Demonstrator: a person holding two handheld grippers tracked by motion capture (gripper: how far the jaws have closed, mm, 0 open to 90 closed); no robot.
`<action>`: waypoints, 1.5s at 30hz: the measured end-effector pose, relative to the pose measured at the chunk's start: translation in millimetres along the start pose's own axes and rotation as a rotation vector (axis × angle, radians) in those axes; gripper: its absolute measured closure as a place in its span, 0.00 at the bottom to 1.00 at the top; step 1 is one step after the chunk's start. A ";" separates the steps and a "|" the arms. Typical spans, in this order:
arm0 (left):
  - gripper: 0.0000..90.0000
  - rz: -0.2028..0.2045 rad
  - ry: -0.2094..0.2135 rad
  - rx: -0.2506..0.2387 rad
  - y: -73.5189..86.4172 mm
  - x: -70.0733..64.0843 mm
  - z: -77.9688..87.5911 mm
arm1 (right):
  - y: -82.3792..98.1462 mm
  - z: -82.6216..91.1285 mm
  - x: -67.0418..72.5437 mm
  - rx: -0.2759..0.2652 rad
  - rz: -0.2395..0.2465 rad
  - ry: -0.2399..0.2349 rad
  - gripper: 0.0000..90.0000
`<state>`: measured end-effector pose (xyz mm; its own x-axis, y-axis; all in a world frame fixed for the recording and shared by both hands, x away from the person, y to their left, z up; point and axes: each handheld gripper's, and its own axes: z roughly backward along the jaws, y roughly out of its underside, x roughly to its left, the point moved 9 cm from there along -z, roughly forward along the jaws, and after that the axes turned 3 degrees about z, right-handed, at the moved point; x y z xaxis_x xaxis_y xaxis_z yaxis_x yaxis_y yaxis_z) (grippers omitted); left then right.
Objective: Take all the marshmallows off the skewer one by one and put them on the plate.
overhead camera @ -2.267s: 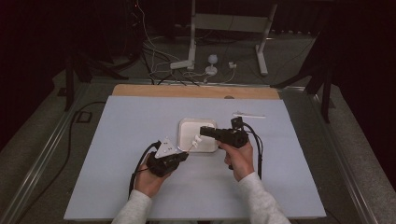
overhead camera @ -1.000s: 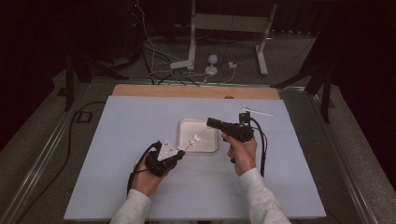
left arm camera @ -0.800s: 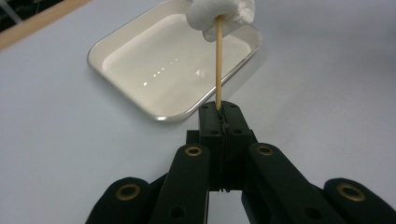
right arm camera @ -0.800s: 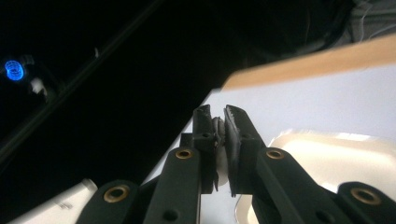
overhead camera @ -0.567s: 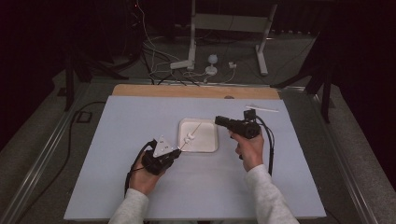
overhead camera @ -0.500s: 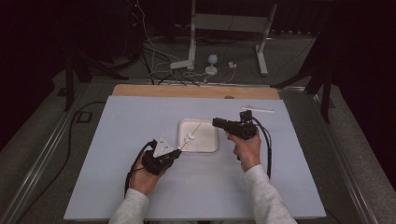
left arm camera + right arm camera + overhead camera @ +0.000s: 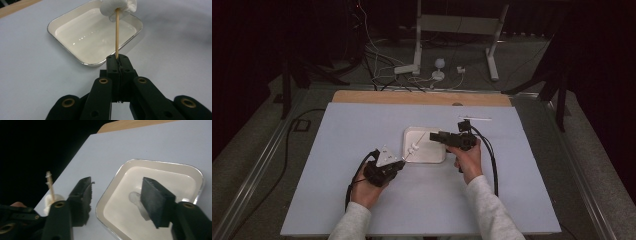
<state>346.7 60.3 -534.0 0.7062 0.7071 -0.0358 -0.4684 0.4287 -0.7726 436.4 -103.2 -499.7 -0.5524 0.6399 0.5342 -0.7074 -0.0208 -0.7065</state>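
1. A shallow white enamel tray [image 7: 426, 150] is seen beneath the right gripper [image 7: 116, 201], whose jaws, spread with nothing between them, have just been opening.
2. A soft white marshmallow [image 7: 119, 6], light and easily torn, sits speared ahead of the left gripper [image 7: 117, 58].
3. A thin wooden skewer [image 7: 116, 35], brittle, is pinched at its base; its tip is hidden, and the marshmallow is cut off by the frame.

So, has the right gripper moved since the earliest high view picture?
Yes. The right gripper has drawn back rightward across the white tray, off the marshmallow; its jaws have just been opening, with nothing between them.
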 end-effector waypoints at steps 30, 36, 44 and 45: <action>1.00 0.017 -0.002 0.152 22.4 -2.2 -32.0 | -2.5 -6.8 24.5 -0.036 -0.076 -0.201 0.31; 1.00 0.023 -0.016 0.175 25.6 1.0 -34.2 | -1.1 -7.8 31.3 -0.029 -0.069 -0.237 0.32; 1.00 0.043 -0.026 0.164 24.5 4.0 -32.2 | -1.6 -8.4 33.5 -0.019 -0.033 -0.215 0.32; 1.00 0.045 -0.025 0.158 23.8 4.7 -31.3 | -1.3 -9.0 33.1 -0.018 -0.027 -0.207 0.32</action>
<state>355.5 56.2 -572.4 0.6697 0.7409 -0.0509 -0.5785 0.4774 -0.6614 423.1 -75.1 -485.2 -0.6134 0.4688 0.6356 -0.7161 0.0091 -0.6979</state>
